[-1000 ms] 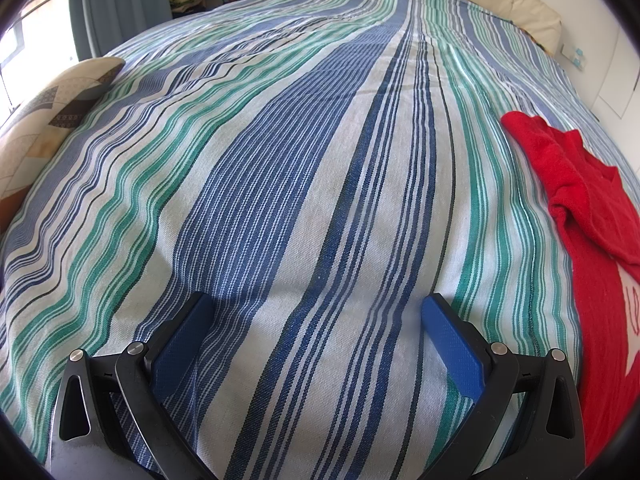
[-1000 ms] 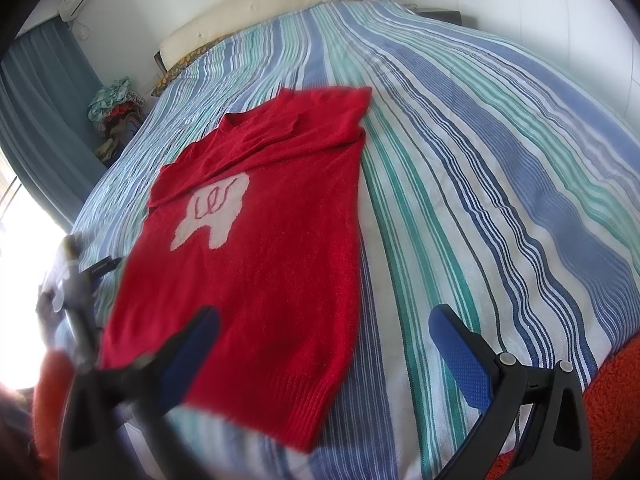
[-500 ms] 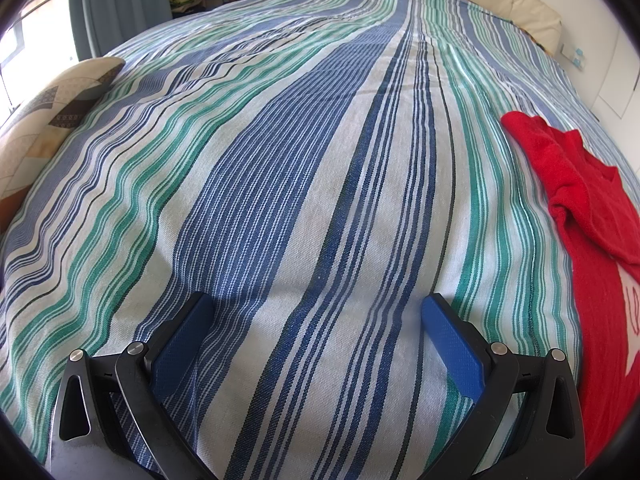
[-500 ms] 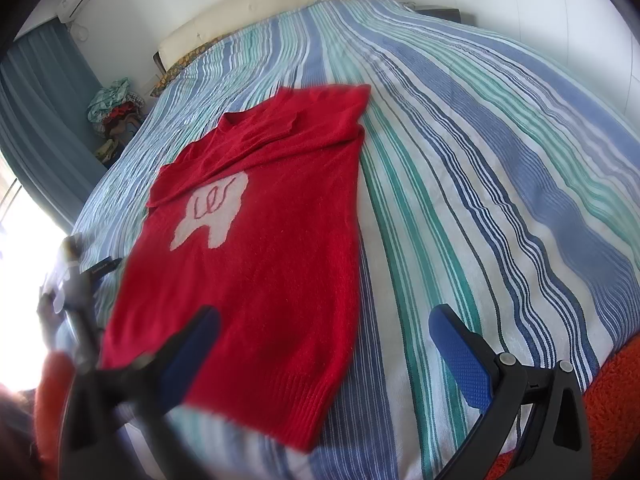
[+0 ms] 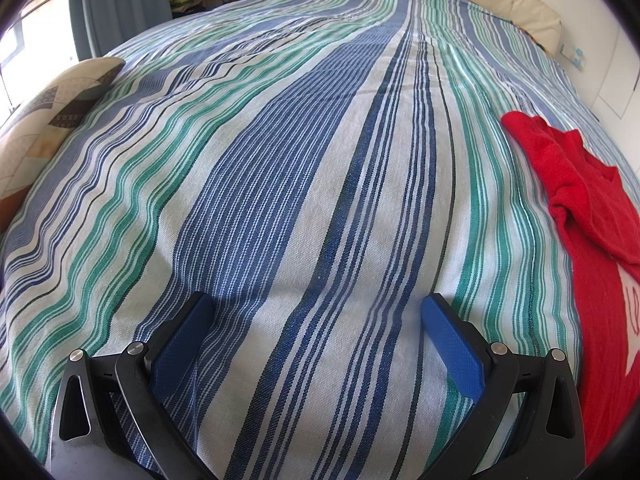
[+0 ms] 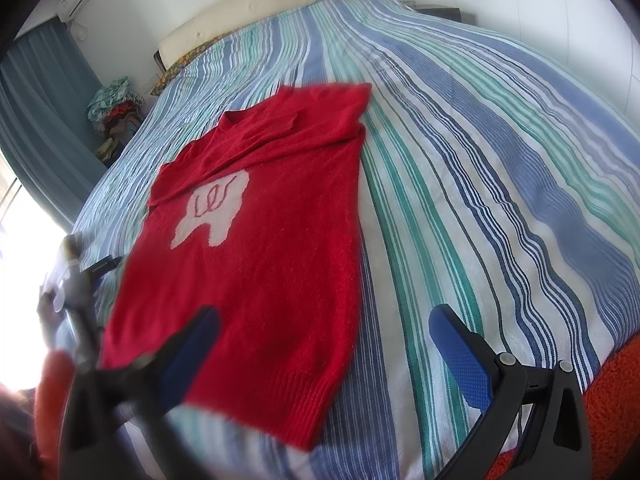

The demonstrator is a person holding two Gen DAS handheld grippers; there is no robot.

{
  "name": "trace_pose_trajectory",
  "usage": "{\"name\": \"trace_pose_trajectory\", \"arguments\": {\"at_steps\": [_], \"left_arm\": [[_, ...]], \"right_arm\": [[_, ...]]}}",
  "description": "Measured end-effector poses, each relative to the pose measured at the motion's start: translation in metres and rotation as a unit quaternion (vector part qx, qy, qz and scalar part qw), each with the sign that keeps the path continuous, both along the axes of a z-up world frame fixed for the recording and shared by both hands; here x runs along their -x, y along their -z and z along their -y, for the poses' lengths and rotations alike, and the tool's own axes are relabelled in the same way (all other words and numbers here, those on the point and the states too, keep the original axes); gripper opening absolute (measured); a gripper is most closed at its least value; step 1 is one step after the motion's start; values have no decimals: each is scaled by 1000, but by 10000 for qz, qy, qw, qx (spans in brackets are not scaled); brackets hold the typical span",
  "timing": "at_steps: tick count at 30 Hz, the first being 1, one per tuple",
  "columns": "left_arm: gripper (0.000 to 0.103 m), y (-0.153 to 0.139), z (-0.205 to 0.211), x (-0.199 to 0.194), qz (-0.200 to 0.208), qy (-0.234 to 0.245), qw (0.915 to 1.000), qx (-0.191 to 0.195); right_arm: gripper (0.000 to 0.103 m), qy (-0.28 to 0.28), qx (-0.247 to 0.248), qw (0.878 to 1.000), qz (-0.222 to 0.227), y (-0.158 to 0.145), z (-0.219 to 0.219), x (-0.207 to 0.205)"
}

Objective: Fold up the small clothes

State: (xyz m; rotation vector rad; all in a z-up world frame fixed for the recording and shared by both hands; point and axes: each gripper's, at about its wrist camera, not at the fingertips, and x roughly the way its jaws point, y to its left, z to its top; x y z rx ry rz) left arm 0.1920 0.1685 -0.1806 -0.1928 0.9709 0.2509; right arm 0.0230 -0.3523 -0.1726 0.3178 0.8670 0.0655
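Hem first: nearest the right gripper (image 6: 324, 336), the ribbed bottom edge of the red sweater (image 6: 272, 264), lying flat on the striped bedspread (image 6: 480, 168). Jaws spread wide, nothing between them, left finger blurred above the hem, right finger over bare stripes just beside the garment's side edge. Best, probably, to come down on one hem corner, pinch both knit layers together, and lift low so the body does not drag or bunch. Same at the other corner with the left gripper (image 5: 316, 320), likewise wide open and empty, hovering over bare bedspread with the sweater (image 5: 592, 240) off to its right. Worth keeping both corners level while carrying them toward the collar, so the crease runs straight across.

Farther along, the white patch (image 6: 212, 212) on the chest, then sleeves folded in across the upper body, then the collar farthest away. Long axis running from hem to collar, roughly along the stripes, neck pointing toward the cream headboard (image 6: 272, 0) at the far end of the bed.
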Motion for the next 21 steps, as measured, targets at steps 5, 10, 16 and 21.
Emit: {"name": "trace_pose_trajectory", "arguments": {"at_steps": [5, 10, 16, 21], "left_arm": [[103, 0, 0, 0, 0, 0, 10000, 0], [103, 0, 0, 0, 1, 0, 10000, -1], [103, 0, 0, 0, 1, 0, 10000, -1], [103, 0, 0, 0, 1, 0, 10000, -2]], "right_arm": [[103, 18, -19, 10000, 2, 2, -1, 2], [102, 22, -28, 10000, 4, 2, -2, 4], [103, 11, -28, 10000, -14, 1, -3, 5], [102, 25, -41, 10000, -20, 0, -1, 4]]}}
